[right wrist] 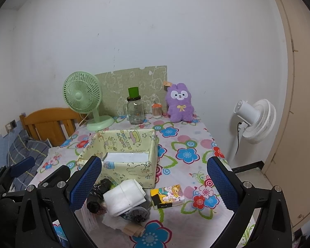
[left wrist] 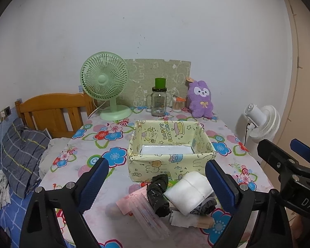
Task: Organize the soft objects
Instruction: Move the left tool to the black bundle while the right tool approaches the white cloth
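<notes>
A yellow cartoon-print fabric bin point(left wrist: 202, 143) point(right wrist: 153, 155) stands mid-table with only a white base panel inside. In front of it lies a pile: a folded white cloth point(left wrist: 189, 192) point(right wrist: 125, 196), a black plastic bundle point(left wrist: 158, 194) point(right wrist: 97, 194), a pink packet point(left wrist: 132, 203), a grey knit item point(left wrist: 204, 206) point(right wrist: 137, 214). A colourful cartoon packet point(right wrist: 167, 196) lies right of the pile. A purple plush bunny point(left wrist: 200, 99) point(right wrist: 179, 103) sits at the back. My left gripper point(left wrist: 157, 186) is open and empty above the pile. My right gripper point(right wrist: 155, 186) is open and empty over the pile and packet.
At the back of the floral tablecloth point(left wrist: 105, 144) stand a green desk fan point(left wrist: 105, 82), a glass jar with a green lid point(left wrist: 159, 101) and a small cotton-swab holder point(left wrist: 178, 103). A white floor fan point(right wrist: 256, 119) stands right of the table. A bed with a wooden headboard point(left wrist: 51, 111) is left.
</notes>
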`<state>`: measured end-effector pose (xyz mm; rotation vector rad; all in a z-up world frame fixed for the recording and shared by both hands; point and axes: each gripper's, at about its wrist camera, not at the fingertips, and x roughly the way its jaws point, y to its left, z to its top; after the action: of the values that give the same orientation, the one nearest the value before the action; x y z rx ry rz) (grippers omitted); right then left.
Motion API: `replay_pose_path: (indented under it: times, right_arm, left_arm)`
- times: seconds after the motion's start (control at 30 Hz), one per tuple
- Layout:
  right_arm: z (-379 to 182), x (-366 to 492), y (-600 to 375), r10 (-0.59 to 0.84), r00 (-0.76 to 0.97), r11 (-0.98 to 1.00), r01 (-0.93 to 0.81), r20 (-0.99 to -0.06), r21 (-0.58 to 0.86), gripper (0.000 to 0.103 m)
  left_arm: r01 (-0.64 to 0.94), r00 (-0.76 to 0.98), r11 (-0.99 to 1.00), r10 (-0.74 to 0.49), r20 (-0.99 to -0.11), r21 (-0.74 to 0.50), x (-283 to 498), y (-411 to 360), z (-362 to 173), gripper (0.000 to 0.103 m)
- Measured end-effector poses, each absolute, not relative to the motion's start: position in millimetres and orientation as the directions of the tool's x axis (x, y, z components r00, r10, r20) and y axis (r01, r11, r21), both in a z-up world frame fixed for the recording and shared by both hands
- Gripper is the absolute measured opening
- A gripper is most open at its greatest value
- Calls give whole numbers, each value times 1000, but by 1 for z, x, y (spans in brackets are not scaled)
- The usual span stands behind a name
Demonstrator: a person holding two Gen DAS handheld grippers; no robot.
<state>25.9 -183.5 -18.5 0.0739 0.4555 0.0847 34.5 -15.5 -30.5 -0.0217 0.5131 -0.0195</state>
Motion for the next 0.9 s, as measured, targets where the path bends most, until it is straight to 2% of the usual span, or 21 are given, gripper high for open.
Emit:
replay_pose_path:
  times: [0.17, 0.9]
  right_arm:
    - [-25, 32, -183, 112, 886, 993, -80, -449, 90, 101]
    - [-89, 71, -185, 183, 801, 981, -108, -570, 163, 97]
  left_arm:
    - [15, 862, 999, -29, -507, -32, 40, -17, -39, 90]
    - [41, 782, 999, -51, -621, -30, 74, -31, -98, 84]
